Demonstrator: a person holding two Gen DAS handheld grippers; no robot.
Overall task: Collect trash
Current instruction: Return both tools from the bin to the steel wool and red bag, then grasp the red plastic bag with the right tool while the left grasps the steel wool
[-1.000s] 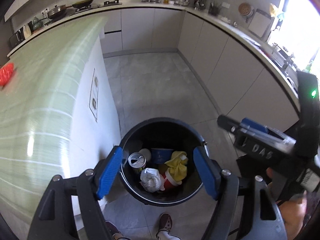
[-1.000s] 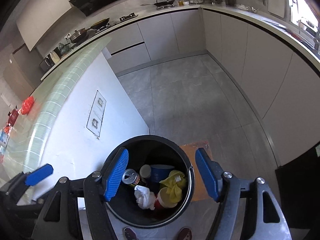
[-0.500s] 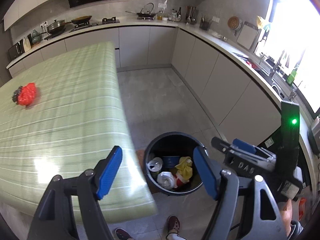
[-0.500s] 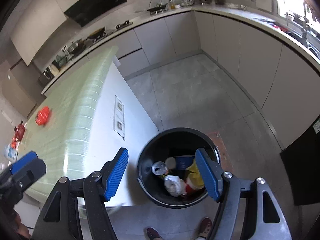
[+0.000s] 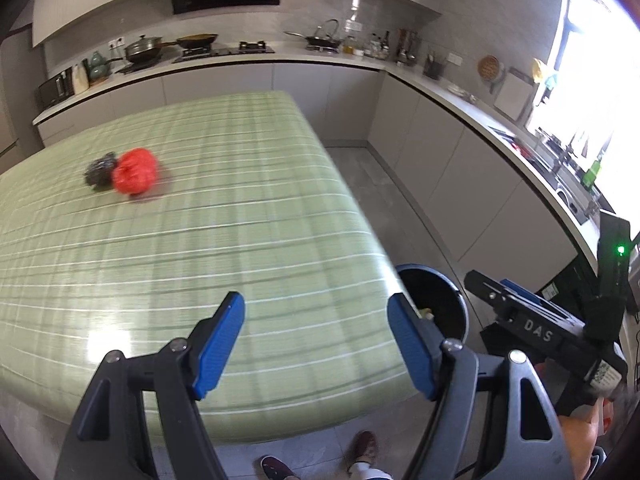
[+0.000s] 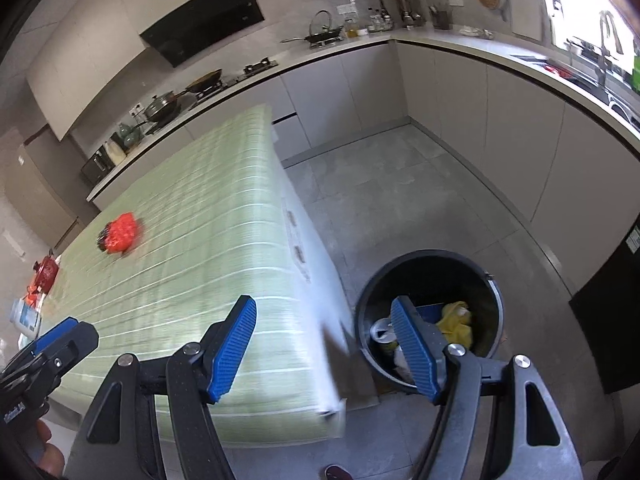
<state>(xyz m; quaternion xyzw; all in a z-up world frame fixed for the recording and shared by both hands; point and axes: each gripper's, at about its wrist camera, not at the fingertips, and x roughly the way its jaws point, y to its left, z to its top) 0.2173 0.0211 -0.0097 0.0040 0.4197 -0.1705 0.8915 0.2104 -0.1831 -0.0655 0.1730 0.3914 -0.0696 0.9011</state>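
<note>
A crumpled red bag lies on the green striped table beside a dark crumpled wad; the bag also shows in the right wrist view. My left gripper is open and empty above the table's near part. My right gripper is open and empty above the table's right edge. The black trash bin stands on the floor right of the table, holding a yellow wrapper, a can and white paper. The bin's rim also shows in the left wrist view.
Red items and a white container sit at the table's far left end. Grey kitchen counters with pans and bottles run along the back and right walls. Grey tiled floor lies between table and cabinets.
Both grippers have risen and swung left from over the bin toward the table top. The red bag has come nearer the centre of view. Both stay open.
</note>
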